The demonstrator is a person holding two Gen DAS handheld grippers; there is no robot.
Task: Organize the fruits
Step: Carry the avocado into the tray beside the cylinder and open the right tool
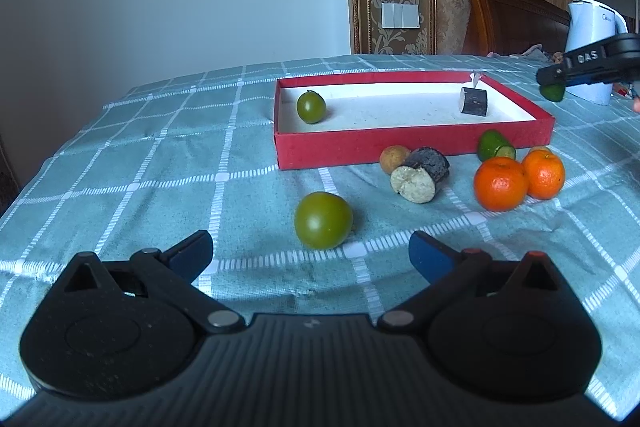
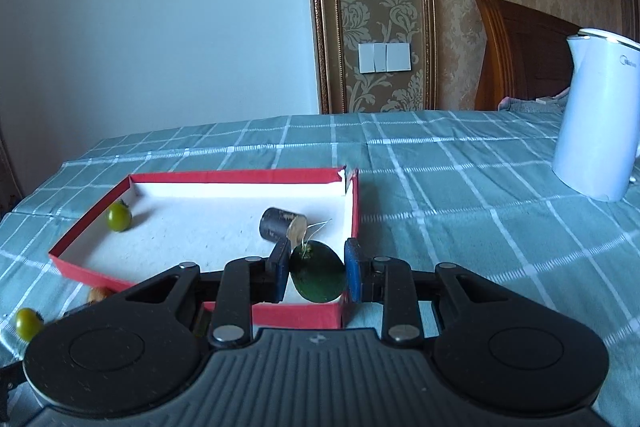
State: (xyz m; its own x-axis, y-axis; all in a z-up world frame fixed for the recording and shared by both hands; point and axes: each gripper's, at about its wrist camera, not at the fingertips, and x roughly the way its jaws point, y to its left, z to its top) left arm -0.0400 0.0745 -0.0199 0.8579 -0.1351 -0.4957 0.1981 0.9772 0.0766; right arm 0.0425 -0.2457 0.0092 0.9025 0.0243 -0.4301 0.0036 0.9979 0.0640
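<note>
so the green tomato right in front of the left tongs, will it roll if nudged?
Probably. The green tomato is round and smooth, sitting free on the flat tablecloth, so a one-sided touch could send it rolling. The left tongs are open wider than it, so closing evenly from both sides should likely trap it. The skin looks glossy, maybe slippery.

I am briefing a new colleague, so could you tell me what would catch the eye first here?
The red tray on the checked cloth, holding a small green tomato and a dark cut piece. In front of it, two oranges glow. The right tongs grip a dark green fruit above the tray's corner.
</note>
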